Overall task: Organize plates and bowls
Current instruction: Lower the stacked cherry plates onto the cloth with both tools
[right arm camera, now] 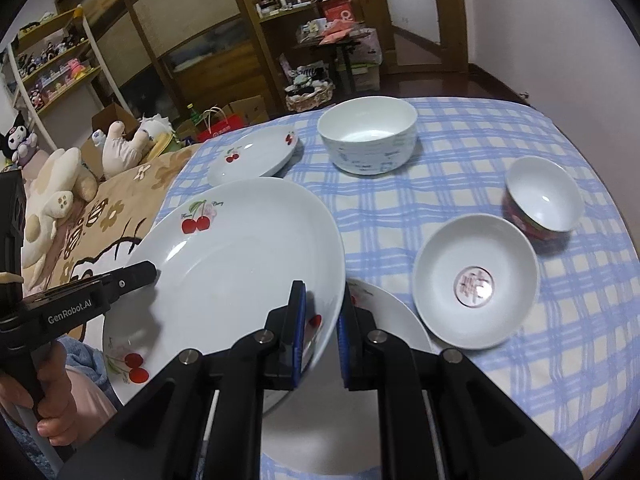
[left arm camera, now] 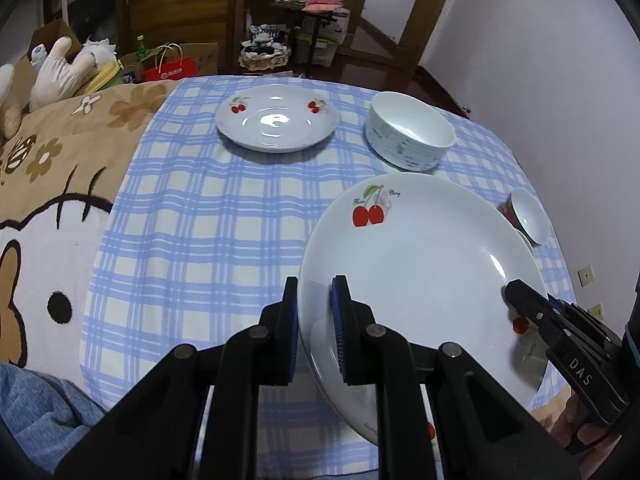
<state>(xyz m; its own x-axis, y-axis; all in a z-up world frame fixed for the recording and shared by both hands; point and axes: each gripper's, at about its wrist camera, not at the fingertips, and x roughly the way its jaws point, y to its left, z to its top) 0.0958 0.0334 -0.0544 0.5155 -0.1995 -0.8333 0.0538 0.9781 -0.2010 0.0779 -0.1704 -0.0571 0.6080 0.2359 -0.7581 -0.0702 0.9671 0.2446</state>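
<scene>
Cloth (left arm camera: 192,240): blue-and-cream plaid, soft, spread flat.
Large plate (left arm camera: 420,272): glossy white, round, cherry prints, lifted and tilted above the cloth.
Left gripper (left arm camera: 316,320): pinching its left rim.
Right gripper (right arm camera: 322,320): pinching its right rim.

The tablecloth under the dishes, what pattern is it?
The tablecloth is a blue-and-white plaid; clearest in the left wrist view.

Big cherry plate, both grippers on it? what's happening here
A person holds the large cherry plate off the checked cloth, left gripper and right gripper each shut on opposite rims. Another plate lies beneath. The small cherry plate, white bowl, shallow bowl and red bowl sit untouched.
</scene>
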